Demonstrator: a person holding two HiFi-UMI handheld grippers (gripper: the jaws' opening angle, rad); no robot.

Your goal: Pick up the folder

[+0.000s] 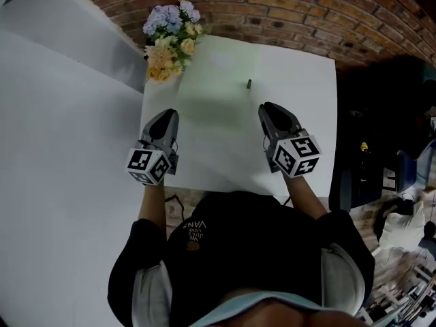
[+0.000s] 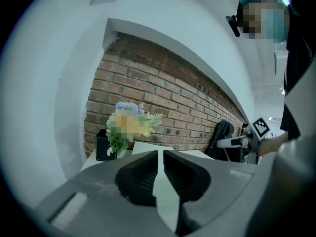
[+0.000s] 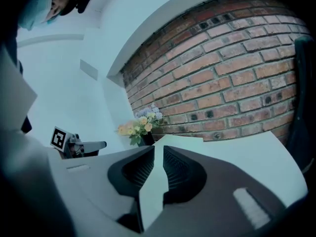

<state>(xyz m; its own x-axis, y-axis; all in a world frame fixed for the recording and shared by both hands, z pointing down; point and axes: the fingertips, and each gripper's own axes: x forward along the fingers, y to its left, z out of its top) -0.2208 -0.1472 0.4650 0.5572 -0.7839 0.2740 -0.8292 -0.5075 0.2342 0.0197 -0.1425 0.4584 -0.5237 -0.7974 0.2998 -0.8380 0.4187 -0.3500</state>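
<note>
Folder (image 1: 219, 80) lies flat on the white tabletop (image 1: 308, 114), so pale it barely shows. It sits ahead of both tools and between them, its long axis seemingly running away from the person. Left tool (image 1: 166, 116) has its jaws all but together and empty. Right tool (image 1: 270, 109) is parted by a narrow slit, also empty. Neither looks clearly nearer. Flowers (image 1: 169, 43) stand far left, and a small dark bit (image 1: 248, 84) lies ahead of the right tool.
</note>
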